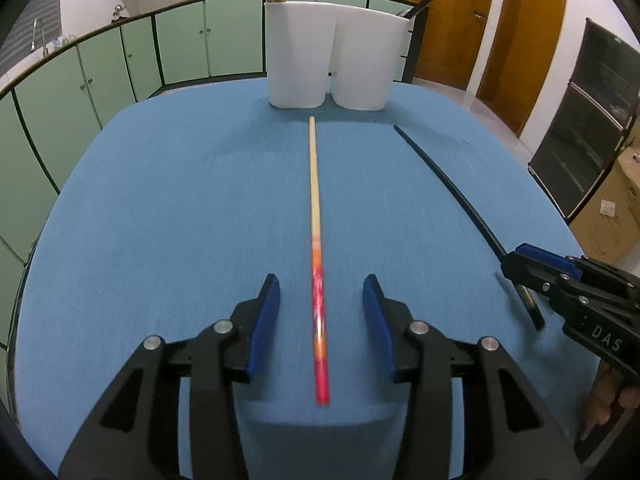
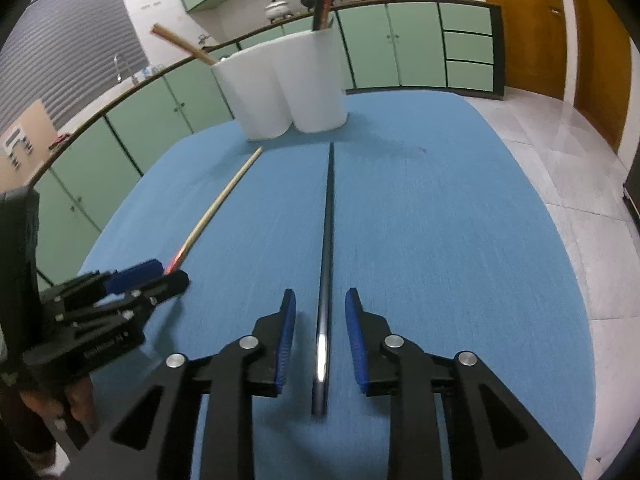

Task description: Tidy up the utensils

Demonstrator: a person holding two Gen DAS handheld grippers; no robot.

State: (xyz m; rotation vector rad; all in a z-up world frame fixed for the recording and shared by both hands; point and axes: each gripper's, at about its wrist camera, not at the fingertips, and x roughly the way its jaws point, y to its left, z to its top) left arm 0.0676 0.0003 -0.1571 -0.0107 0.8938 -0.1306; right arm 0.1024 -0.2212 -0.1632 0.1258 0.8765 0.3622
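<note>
Kitchen backdrop, blue tablecloth (image 1: pixel 160 220). We see the left gripper (image 1: pixel 320 300) open, its pads clear of the wooden chopstick (image 1: pixel 315 208) lying between them; the right gripper (image 2: pixel 320 308) likewise open around the black chopstick (image 2: pixel 328 232). Both sticks run lengthwise straight ahead, thin tips toward the white holder (image 1: pixel 332 52). We judge them light, stiff, slick; grip the thick near ends.

Blue-covered table (image 1: pixel 160 220): white two-compartment holder (image 1: pixel 328 56) at far edge; wooden chopstick (image 1: pixel 315 208) left, black chopstick (image 2: pixel 327 240) right.
</note>
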